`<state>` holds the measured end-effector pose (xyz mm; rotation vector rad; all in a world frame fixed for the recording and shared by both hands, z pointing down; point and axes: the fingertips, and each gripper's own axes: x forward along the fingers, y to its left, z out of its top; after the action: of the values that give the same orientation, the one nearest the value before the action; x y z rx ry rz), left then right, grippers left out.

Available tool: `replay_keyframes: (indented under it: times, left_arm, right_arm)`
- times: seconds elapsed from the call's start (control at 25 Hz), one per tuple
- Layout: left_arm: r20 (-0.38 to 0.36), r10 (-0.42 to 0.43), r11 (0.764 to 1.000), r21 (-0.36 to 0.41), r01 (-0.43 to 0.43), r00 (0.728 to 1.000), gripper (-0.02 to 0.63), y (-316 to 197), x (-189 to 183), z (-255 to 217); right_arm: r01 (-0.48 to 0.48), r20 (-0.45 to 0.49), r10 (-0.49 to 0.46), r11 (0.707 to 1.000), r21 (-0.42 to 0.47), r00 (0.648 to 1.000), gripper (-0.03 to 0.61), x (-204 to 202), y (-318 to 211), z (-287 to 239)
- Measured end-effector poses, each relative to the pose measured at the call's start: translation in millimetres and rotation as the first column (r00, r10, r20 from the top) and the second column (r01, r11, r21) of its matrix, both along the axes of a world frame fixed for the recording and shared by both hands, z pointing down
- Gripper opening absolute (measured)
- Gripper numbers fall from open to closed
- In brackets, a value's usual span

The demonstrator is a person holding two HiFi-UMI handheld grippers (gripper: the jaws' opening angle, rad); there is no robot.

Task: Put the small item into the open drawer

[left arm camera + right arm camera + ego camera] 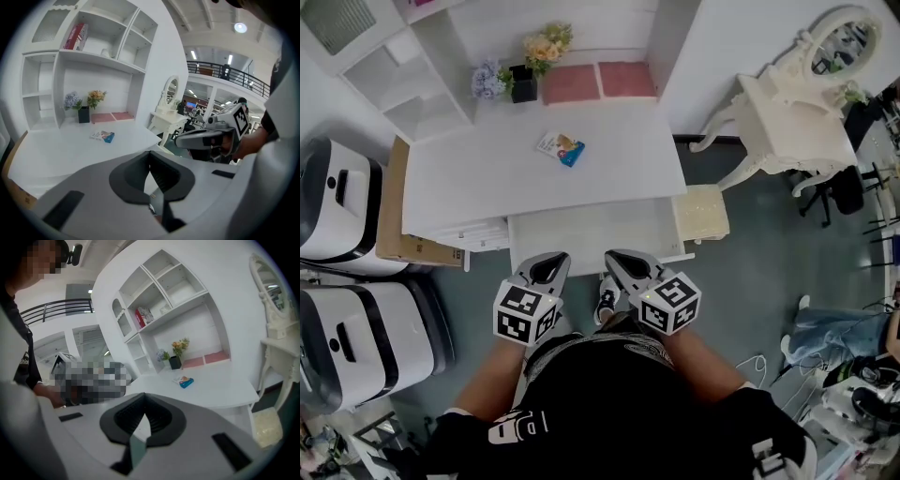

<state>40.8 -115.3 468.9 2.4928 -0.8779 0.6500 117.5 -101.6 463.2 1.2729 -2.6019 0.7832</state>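
While the left tongs and the right tongs are hovering side by side at the front edge of the open white drawer, both are sitting closed with nothing between them. The small blue-and-white packet is lying on the white worktop, well behind the drawer and apart from both tongs. A black pot of flowers is standing at the worktop's back, under white shelving. An ornate white dressing table is standing to the right on the grey floor.
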Motion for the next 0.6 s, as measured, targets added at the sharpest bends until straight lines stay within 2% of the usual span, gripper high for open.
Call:
replay_keyframes:
  times: [0.32, 0.6]
  left_arm:
    - [0.037, -0.07, 0.997, 0.014, 0.07, 0.997, 0.014, -42.9, 18.2, -3.9]
    - [0.057, -0.193, 0.981, 0.034, 0.191, 0.98, 0.014, -79.4, 2.9, -0.4]
  right_arm:
    - [0.08, -0.044, -0.079, 0.997, 0.021, 0.996, 0.008, 20.4, -55.0, 4.6]
    - [0.156, -0.065, -0.153, 0.987, 0.041, 0.986, 0.008, 19.9, -95.1, 9.9]
